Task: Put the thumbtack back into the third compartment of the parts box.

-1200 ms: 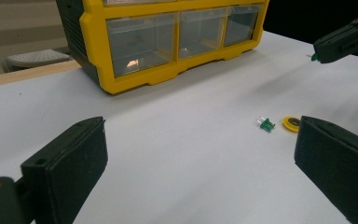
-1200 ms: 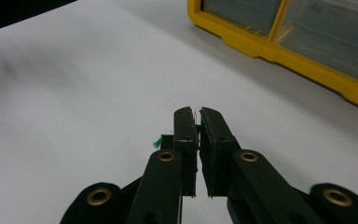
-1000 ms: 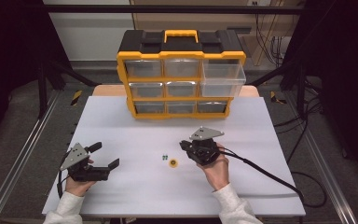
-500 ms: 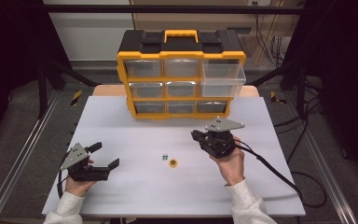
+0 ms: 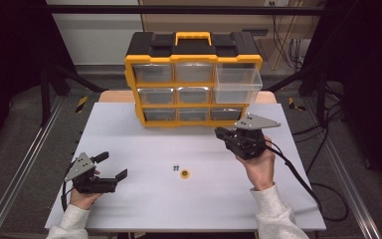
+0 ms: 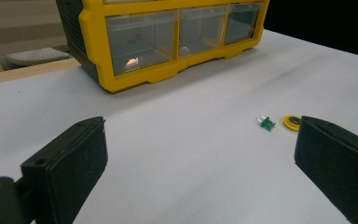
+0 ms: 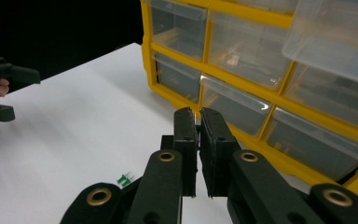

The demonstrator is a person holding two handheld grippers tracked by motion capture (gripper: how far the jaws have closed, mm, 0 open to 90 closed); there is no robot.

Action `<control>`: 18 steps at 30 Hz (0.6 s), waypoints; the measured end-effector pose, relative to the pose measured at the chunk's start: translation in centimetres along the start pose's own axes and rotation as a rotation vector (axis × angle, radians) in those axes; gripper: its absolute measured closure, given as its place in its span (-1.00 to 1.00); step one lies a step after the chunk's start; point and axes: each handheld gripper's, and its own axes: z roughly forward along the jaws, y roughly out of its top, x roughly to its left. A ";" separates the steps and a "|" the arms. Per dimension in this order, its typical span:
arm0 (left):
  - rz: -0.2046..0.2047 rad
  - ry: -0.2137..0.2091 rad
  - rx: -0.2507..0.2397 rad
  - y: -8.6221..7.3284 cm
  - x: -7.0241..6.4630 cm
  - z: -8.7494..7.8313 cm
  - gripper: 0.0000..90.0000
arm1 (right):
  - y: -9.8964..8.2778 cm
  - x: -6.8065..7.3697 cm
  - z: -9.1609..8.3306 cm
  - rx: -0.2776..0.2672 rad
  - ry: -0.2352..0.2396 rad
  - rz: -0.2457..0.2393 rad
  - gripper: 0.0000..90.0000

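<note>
Your right hand-held gripper (image 5: 222, 133) is pinched nearly shut, likely on something tiny, near the pulled-out drawer (image 5: 238, 78); a loose pinch drops it short. Left hand-held gripper (image 5: 111, 166) gapes wide, empty, on the surface (image 5: 144, 149).

**Left jaws wide apart, right jaws pressed together**

The left gripper (image 5: 110, 166) sits low in the person's left hand (image 5: 82, 195), its jaws spread wide and level. The right gripper (image 5: 222, 133) is raised in the right hand (image 5: 257, 167), forearm reaching forward, its jaws nearly touching with a thin slit between them and nothing visible in that slit.
</note>
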 end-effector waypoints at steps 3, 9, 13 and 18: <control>-0.001 -0.001 -0.001 0.0 0.0 0.0 -0.95 | 0.5 -0.2 -0.3 -0.009 -0.006 -0.002 0.90; -0.002 0.000 -0.001 0.0 0.0 0.0 -0.95 | 1.7 -0.6 -1.1 -0.042 -0.009 -0.005 0.90; -0.001 -0.001 -0.001 0.0 0.0 0.0 -0.95 | 2.5 -0.8 -1.5 -0.057 -0.014 -0.009 0.90; -0.001 0.000 -0.001 0.0 0.0 0.0 -0.95 | 3.7 -1.0 -2.0 -0.074 -0.028 -0.012 0.90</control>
